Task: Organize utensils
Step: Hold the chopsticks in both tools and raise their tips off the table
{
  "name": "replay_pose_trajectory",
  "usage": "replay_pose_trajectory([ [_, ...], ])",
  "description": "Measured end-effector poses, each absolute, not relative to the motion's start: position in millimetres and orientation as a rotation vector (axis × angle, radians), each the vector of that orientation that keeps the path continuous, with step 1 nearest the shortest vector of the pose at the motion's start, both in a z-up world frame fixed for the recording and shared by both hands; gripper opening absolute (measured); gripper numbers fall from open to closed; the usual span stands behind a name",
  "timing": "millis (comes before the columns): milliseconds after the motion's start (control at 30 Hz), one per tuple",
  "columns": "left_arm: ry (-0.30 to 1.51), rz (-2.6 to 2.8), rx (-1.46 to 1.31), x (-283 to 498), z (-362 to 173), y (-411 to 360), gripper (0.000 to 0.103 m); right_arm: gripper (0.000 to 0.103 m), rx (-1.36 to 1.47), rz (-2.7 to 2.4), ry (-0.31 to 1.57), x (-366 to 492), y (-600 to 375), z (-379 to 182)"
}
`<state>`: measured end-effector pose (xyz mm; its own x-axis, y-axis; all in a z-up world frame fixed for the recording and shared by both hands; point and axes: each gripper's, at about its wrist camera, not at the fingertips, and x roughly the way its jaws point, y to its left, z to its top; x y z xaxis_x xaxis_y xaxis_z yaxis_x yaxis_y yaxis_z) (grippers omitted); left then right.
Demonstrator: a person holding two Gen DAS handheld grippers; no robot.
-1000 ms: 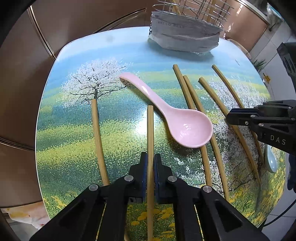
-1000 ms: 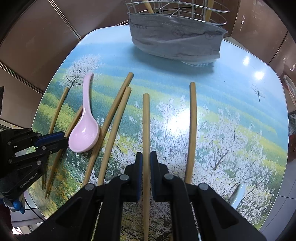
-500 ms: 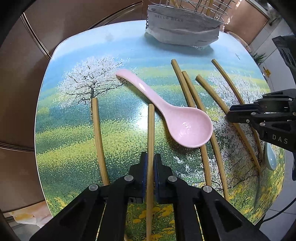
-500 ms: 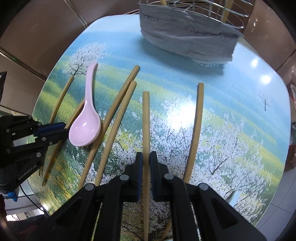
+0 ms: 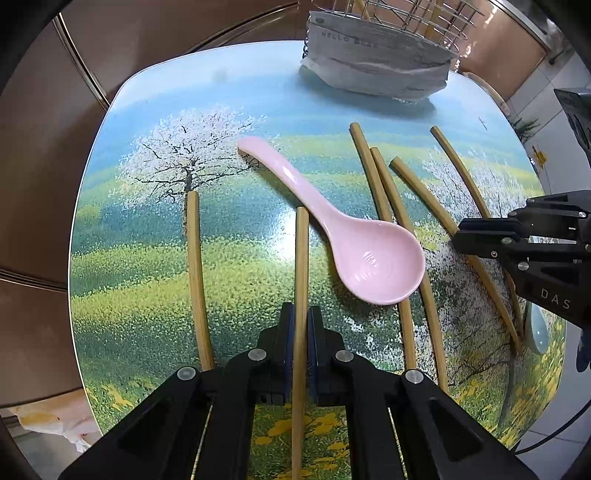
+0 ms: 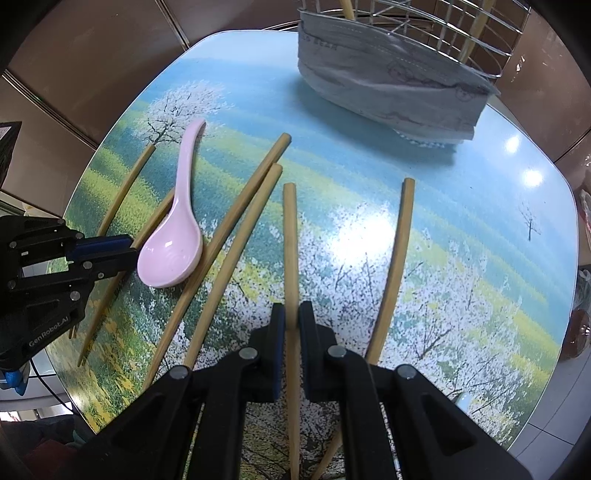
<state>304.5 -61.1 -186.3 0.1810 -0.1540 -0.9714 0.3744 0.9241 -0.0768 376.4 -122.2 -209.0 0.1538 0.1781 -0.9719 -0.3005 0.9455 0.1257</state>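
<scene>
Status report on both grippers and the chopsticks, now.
Left gripper shut on a chopstick. Right gripper shut on another chopstick. Pink spoon and loose chopsticks on table; wire caddy unobstructed.

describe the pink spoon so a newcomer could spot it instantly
On the landscape-printed table, among scattered bamboo chopsticks, lies the glossy pink ceramic soup spoon. Its handle points toward the cloth-wrapped wire basket. It is the only pink, bowl-ended piece among straight tan sticks.

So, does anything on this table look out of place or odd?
Yes. The pink spoon lies slanted, its bowl resting on two chopsticks. Loose chopsticks lie scattered across the table at different angles. The wire basket already holds a few. Each gripper holds one chopstick. Nothing looks spilled or broken.
</scene>
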Motion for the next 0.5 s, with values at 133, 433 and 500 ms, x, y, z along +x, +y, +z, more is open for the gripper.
replay_pose_trajectory([
  [133, 1.333, -0.38, 0.199, 302.5, -185.5, -65.4, 0.006, 0.008, -0.104, 0.35, 1.371, 374.8, -120.8, -209.1],
  [433, 1.327, -0.382, 0.202, 300.8, -184.5, -76.6, 0.006, 0.007, -0.092, 0.366, 1.359, 366.9, -113.9, -210.4],
  [500, 1.324, -0.382, 0.201, 300.1, -184.7, -79.6, 0.006, 0.007, -0.082, 0.365, 1.356, 367.0, -115.3, -210.3],
])
